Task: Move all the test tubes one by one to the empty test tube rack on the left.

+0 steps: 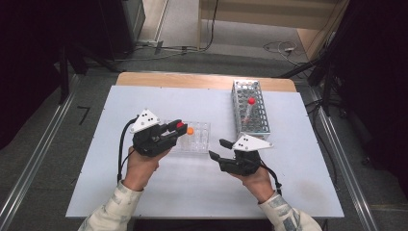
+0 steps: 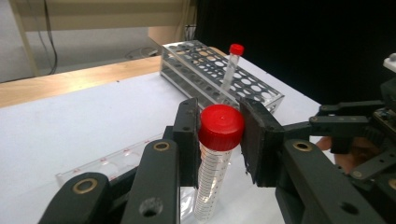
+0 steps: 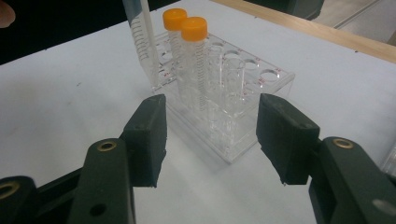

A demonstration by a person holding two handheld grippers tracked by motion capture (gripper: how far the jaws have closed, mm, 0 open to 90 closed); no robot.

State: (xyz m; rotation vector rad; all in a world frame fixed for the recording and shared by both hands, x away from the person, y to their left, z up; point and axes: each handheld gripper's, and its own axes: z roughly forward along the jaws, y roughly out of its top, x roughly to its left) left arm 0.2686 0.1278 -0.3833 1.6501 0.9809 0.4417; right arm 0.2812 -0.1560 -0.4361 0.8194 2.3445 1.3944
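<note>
Gripping red-capped tube [image 2: 215, 158] upright, cap uppermost, long axis vertical: left gripper [image 2: 219, 140], fingers pinching its cap. Right gripper [image 3: 210, 140]: fingers spread, facing clear rack [image 3: 233, 116].

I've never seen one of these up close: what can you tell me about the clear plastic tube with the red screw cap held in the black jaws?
The clear plastic tube with the red screw cap is long and slim, with fine graduation lines printed down its wall, and looks empty. It stands nearly upright, gripped just under and at the cap by the two pads of the left gripper, one on each side. Its lower end hangs over the clear acrylic rack on the white table; whether it touches the rack is hidden.
</note>
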